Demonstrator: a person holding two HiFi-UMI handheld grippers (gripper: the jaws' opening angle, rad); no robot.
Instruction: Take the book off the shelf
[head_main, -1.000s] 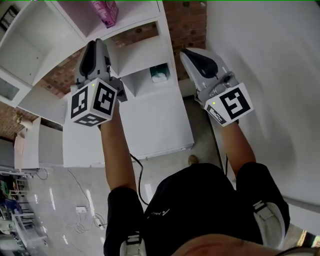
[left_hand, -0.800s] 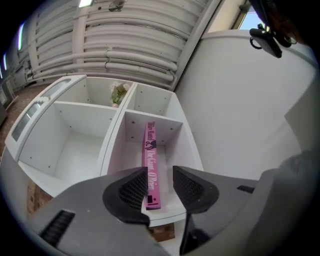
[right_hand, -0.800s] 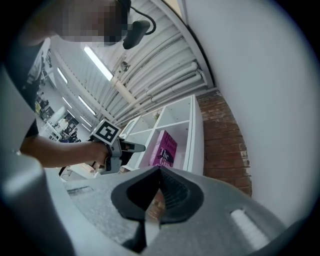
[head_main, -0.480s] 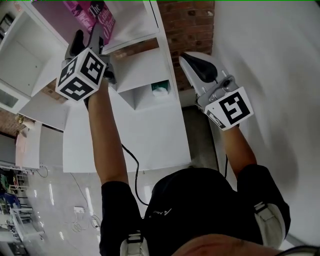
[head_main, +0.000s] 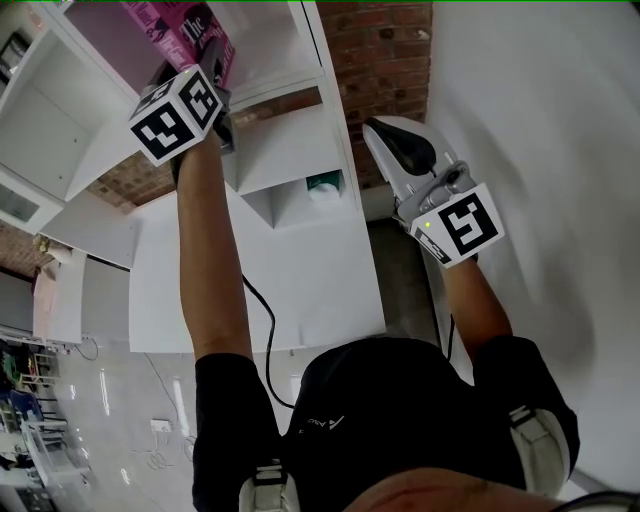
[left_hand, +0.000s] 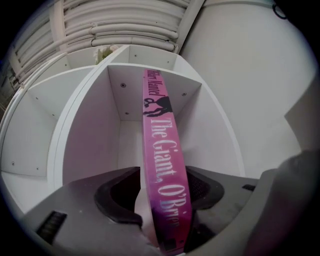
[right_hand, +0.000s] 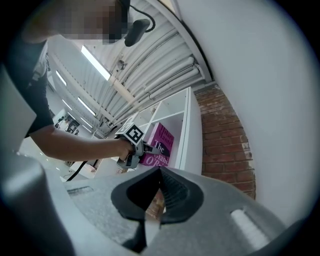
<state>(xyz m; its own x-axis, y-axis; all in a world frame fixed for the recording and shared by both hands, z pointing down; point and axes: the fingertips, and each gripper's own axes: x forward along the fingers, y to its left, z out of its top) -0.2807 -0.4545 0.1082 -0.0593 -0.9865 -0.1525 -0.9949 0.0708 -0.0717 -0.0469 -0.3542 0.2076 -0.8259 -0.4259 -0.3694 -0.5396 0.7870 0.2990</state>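
A pink book (head_main: 185, 30) stands upright in an upper compartment of the white shelf unit (head_main: 290, 130). My left gripper (head_main: 205, 62) is raised to it at arm's length. In the left gripper view the pink spine (left_hand: 162, 125) runs between the wide-open jaws of the left gripper (left_hand: 164, 172). The right pad lies close against the spine and a gap shows at the left pad. My right gripper (head_main: 375, 125) hangs lower, to the right of the shelf, with its jaw tips together on nothing. Its own view shows the right gripper (right_hand: 160, 172), with the book (right_hand: 161, 145) far off.
A brick wall (head_main: 375, 50) runs behind the shelf and a white wall (head_main: 530, 100) stands on the right. A teal-and-white object (head_main: 322, 185) sits in a lower compartment. A cable (head_main: 270, 340) trails over the floor below the left arm.
The left gripper has risen from in front of the lower shelves to the book, and its jaws now straddle the spine. The right gripper has hardly moved.
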